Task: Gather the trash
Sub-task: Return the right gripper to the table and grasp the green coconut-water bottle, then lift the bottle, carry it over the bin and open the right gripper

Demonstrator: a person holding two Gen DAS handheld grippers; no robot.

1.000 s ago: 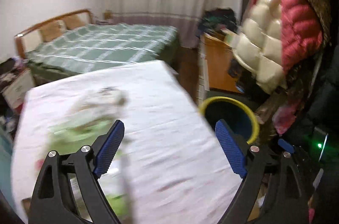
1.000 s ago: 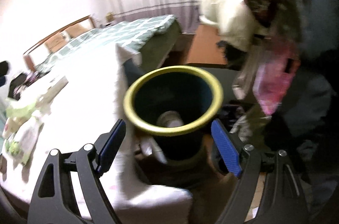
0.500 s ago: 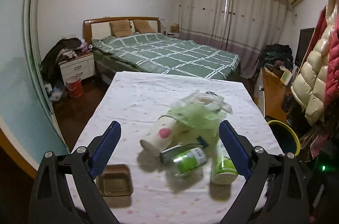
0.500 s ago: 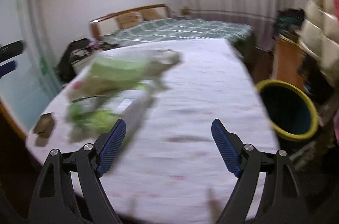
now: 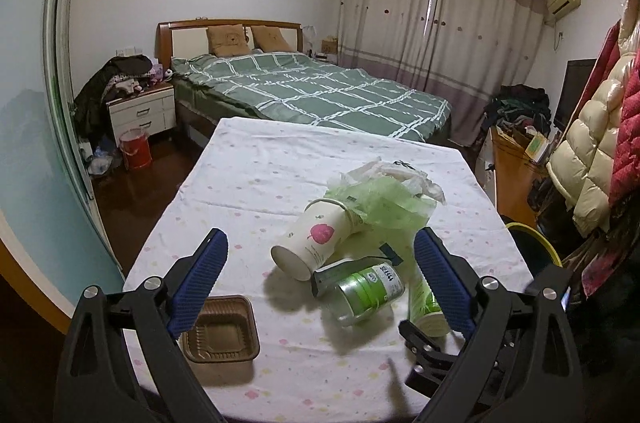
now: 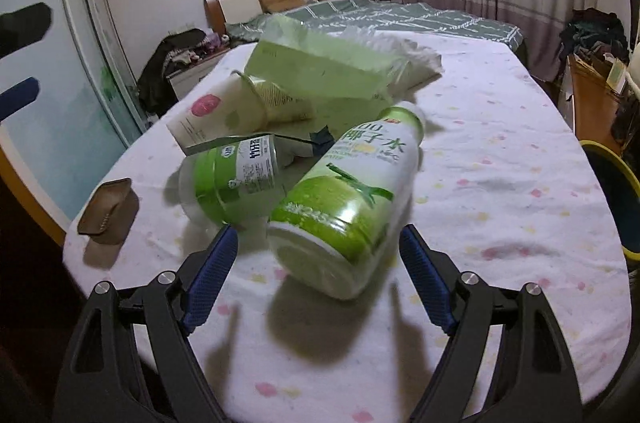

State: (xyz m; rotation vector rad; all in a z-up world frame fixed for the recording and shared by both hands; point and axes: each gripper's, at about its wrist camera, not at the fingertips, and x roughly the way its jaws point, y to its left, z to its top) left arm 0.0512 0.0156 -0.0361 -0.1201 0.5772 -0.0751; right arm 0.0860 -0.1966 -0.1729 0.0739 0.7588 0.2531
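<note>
Trash lies heaped on the white-clothed table (image 5: 248, 183). There is a paper cup (image 5: 312, 239) with a pink print, a small green-labelled bottle (image 5: 368, 289), a green plastic bag (image 5: 380, 203) and a white bag (image 5: 392, 175). My left gripper (image 5: 320, 255) is open above the table's near edge, short of the heap. In the right wrist view a large green bottle (image 6: 348, 199) lies on its side. Its base sits just ahead of my open right gripper (image 6: 318, 251), and the pads are clear of it. The small bottle (image 6: 232, 179) and cup (image 6: 224, 111) lie to its left.
A brown plastic tray (image 5: 220, 331) sits near the table's front left corner. A dark bin with a yellow rim (image 5: 536, 243) stands on the floor past the table's right side. A bed (image 5: 312, 91) is behind, and coats (image 5: 592, 159) hang at right.
Both views have swung from the bin back to the heap on the table. My right gripper has come in close behind the large green bottle. Both stay open.
</note>
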